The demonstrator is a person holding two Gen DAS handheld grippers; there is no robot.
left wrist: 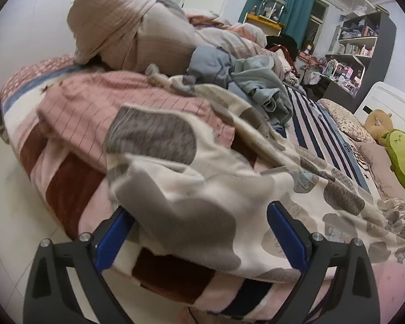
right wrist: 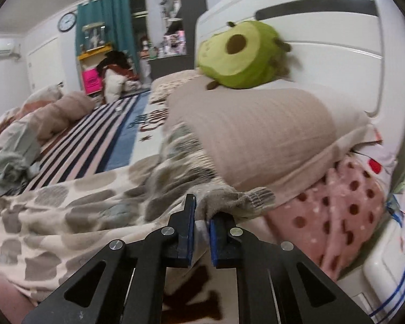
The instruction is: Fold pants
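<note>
- The left gripper [left wrist: 199, 232] is hanging over the near edge of the bed [left wrist: 67, 178], its blue fingers [left wrist: 110, 240] standing wide apart, with a blurred fold of the pants [left wrist: 191, 189] lying between them; the pads are not pressing on it.
- The pants, cream with grey patches, are sprawling across the bed from 6 o'clock towards 3 o'clock in the left wrist view.
- A pink checked cloth [left wrist: 116, 102] is lying at 10 o'clock of the pants, partly under them.
- A pile of blue-grey clothes [left wrist: 245, 81] is sitting at 12 o'clock.
- The right gripper [right wrist: 202, 216] is pinching a grey ribbed edge of the pants, probably a cuff, its fingers [right wrist: 188, 232] drawn together on it.
- A beige pillow [right wrist: 256, 135] is resting at 1 o'clock of that gripper, just beyond the cuff.
- An avocado plush [right wrist: 240, 56] is sitting above the pillow against the white headboard [right wrist: 337, 27].
</note>
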